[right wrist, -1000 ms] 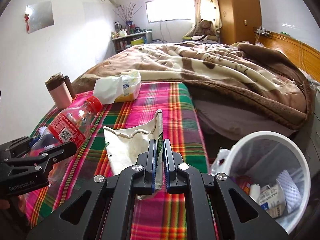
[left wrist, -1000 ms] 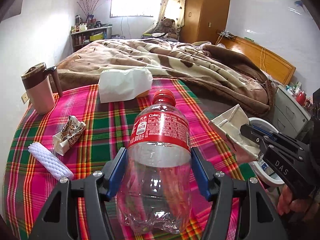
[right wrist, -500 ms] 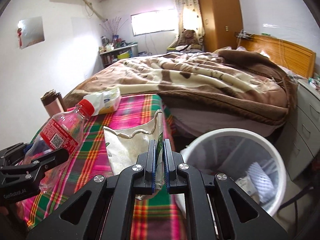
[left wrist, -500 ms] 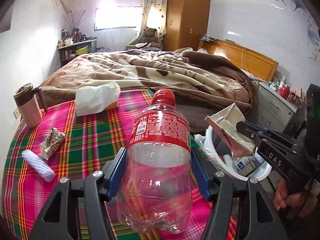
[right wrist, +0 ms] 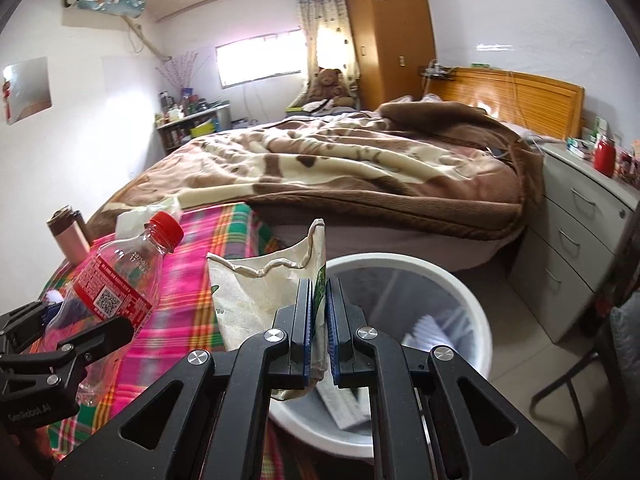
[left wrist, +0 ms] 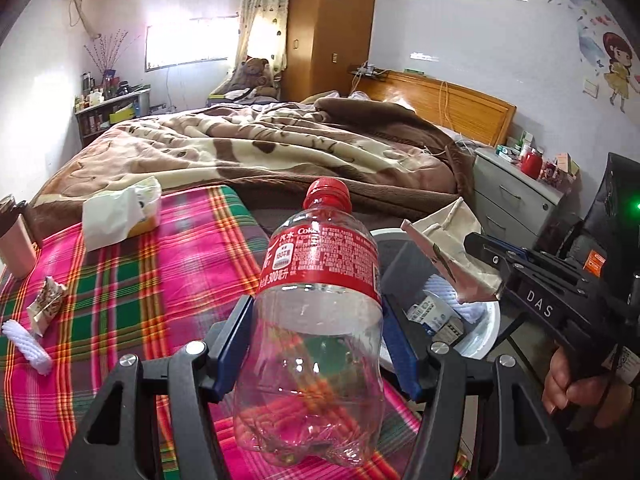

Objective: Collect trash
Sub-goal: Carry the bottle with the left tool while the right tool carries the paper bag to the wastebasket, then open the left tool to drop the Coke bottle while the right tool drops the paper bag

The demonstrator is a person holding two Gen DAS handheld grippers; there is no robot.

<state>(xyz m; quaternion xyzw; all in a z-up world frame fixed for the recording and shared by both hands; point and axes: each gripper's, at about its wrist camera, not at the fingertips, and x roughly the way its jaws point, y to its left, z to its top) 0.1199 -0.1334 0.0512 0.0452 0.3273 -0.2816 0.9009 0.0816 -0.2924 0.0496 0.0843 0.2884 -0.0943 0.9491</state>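
Observation:
My left gripper (left wrist: pixel 316 344) is shut on an empty clear plastic bottle (left wrist: pixel 316 320) with a red cap and red label, held upright over the right edge of the plaid table. The same bottle (right wrist: pixel 108 292) shows at the left of the right wrist view. My right gripper (right wrist: pixel 319 320) is shut on a torn cream paper bag (right wrist: pixel 260 300), which hangs over the near rim of a white trash bin (right wrist: pixel 460 292). From the left wrist, the bag (left wrist: pixel 452 256) and bin (left wrist: pixel 484 336) sit just right of the bottle. The bin holds a carton and white foam net.
On the plaid tablecloth (left wrist: pixel 132 280) lie a white foam net (left wrist: pixel 26 346), a snack wrapper (left wrist: pixel 46 306), a tissue pack (left wrist: pixel 120 212) and a pink mug (left wrist: pixel 14 232). A bed (right wrist: pixel 340 168) lies beyond; grey drawers (right wrist: pixel 580 232) stand right of the bin.
Both grippers have swung right, off the table toward the bin. The paper bag now hangs over the bin's rim, and the bottle is at the table's right edge. Both grips are unchanged.

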